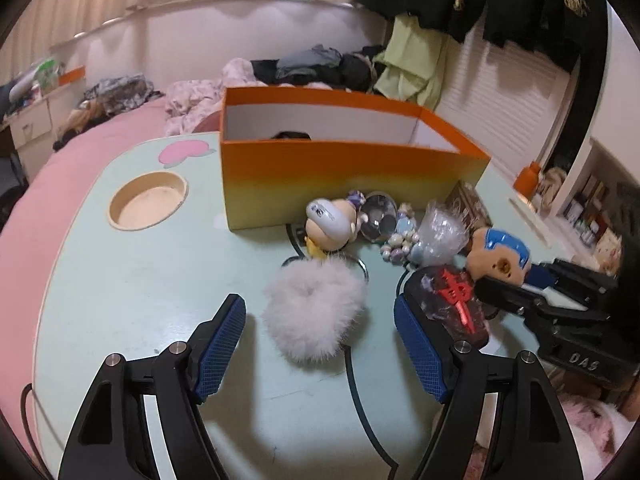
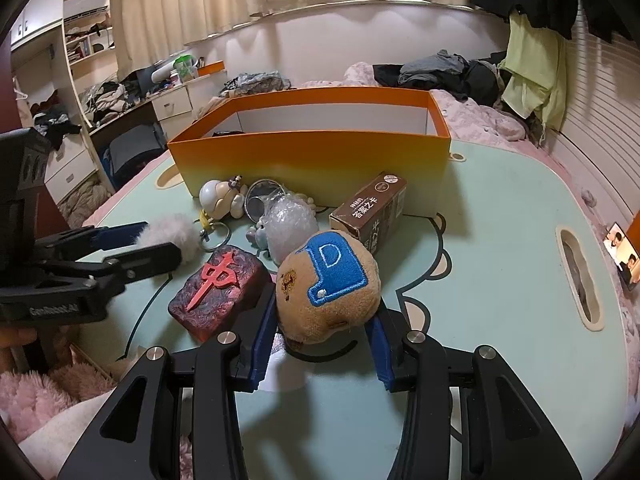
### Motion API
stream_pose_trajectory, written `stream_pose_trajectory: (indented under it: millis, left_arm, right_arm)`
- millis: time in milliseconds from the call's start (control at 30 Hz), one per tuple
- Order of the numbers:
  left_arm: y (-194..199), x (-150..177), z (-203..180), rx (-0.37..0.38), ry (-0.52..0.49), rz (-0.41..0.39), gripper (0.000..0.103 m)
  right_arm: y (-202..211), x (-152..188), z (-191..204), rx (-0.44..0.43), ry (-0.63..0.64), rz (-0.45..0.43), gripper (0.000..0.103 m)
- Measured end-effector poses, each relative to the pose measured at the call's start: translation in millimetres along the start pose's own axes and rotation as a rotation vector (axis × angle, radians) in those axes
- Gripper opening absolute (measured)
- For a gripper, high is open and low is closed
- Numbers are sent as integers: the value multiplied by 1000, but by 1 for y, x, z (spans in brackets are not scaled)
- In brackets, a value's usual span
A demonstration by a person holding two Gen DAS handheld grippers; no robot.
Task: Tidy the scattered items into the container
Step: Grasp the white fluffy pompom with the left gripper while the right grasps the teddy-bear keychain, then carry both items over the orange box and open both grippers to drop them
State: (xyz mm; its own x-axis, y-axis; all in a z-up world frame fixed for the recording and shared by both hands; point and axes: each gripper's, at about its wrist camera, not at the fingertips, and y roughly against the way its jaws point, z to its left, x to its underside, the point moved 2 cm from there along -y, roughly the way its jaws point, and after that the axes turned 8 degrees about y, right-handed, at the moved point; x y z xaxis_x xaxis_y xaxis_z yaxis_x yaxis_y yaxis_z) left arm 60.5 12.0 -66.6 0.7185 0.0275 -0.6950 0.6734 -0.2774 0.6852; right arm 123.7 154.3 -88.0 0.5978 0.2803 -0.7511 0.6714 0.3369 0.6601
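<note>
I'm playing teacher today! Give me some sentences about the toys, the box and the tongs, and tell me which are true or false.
1. The right tongs squeeze a tan plush head with a blue D cap. True.
2. The fluffy white pom-pom is pinched in the left tongs. False: those tongs stand open, with the pom-pom lying loose on the table between them.
3. The orange box stands behind the pile of toys. True.
4. The dark red mahjong tile block is already inside the box. False: it lies on the pale green table.
5. The brown card box stands on top of the plush head. False: it sits on the table behind it.
</note>
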Motion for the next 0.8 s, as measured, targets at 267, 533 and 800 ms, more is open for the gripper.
stream_pose_trajectory:
  millis: [267, 533, 800]
  left_arm:
    - [1, 7, -6, -1, -58, 4, 30]
    - [19, 3, 0, 54, -11, -41, 30]
    - [40, -21, -3, 98, 13, -102, 30]
  right_arm:
    - [1, 1, -1, 1, 4, 0, 43]
    - [2, 0, 0, 4, 5, -3, 43]
    - [16, -15, -4, 12, 15, -59, 43]
